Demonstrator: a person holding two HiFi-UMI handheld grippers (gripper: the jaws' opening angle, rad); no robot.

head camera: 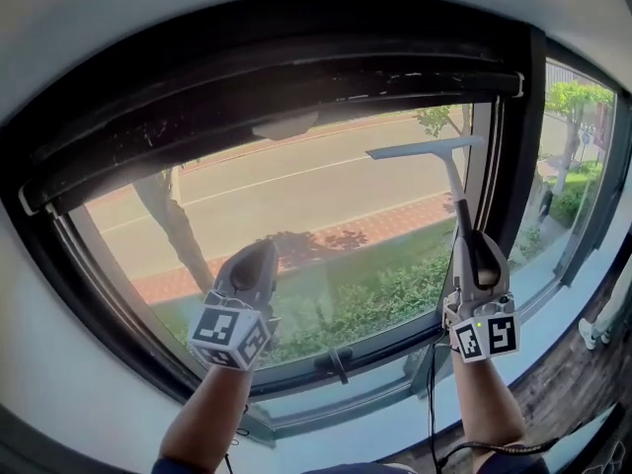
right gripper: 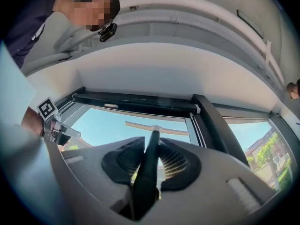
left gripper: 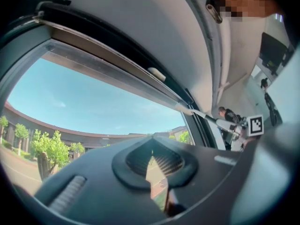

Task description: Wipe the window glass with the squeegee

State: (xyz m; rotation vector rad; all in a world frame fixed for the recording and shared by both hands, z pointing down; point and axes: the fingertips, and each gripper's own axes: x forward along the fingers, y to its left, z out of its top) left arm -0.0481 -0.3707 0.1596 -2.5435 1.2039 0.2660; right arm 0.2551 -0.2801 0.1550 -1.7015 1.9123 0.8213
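Observation:
The squeegee (head camera: 444, 161) stands upright against the window glass (head camera: 296, 225), its pale blade (head camera: 425, 148) near the top right corner of the pane. My right gripper (head camera: 481, 265) is shut on its dark handle (right gripper: 147, 170); in the right gripper view the squeegee blade (right gripper: 157, 128) lies across the glass just under the dark upper frame. My left gripper (head camera: 249, 270) is held up close to the lower middle of the pane, jaws shut with only a thin slit between them (left gripper: 157, 165), nothing held. The squeegee's shaft (left gripper: 197, 114) shows at the right of the left gripper view.
A black window frame (head camera: 267, 57) surrounds the pane, with a dark mullion (head camera: 518, 136) right of the squeegee and a second pane (head camera: 573, 166) beyond. A window latch (head camera: 336, 361) sits on the bottom rail. A cable (head camera: 432, 393) hangs from the right gripper.

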